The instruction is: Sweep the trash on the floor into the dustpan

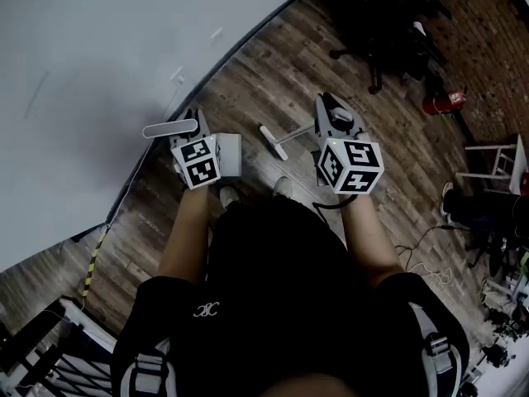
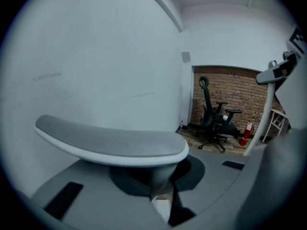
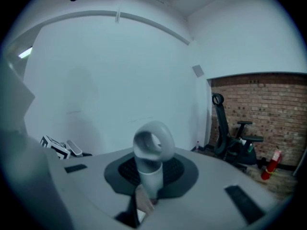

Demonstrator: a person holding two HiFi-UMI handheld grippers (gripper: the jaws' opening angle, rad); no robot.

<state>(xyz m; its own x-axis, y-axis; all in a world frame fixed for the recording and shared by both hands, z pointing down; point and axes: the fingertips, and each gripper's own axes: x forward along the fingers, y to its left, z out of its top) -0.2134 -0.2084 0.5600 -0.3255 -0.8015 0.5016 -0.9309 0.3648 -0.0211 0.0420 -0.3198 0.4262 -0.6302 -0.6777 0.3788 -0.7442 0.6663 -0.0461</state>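
Observation:
I hold both tools upright above a wooden floor (image 1: 248, 64). My left gripper (image 1: 192, 135) is shut on the dustpan's long handle, whose flat grey top (image 1: 169, 128) sticks out left. The grey dustpan pan (image 1: 231, 155) hangs beside it. In the left gripper view that flat handle top (image 2: 110, 143) rises from between the jaws of the left gripper (image 2: 158, 186). My right gripper (image 1: 335, 122) is shut on the broom handle. Its ring-shaped end (image 3: 152, 150) stands above the right gripper (image 3: 146, 190). The white broom head (image 1: 273, 142) rests on the floor ahead. I can make out no trash.
A white wall (image 1: 99, 73) runs along the left. Black office chairs (image 1: 380, 31) and a red fire extinguisher (image 1: 442, 102) stand by the brick wall at the back right. A white stool (image 1: 496, 160) and cables (image 1: 413, 255) lie to the right. My shoes (image 1: 283, 187) are just behind the broom head.

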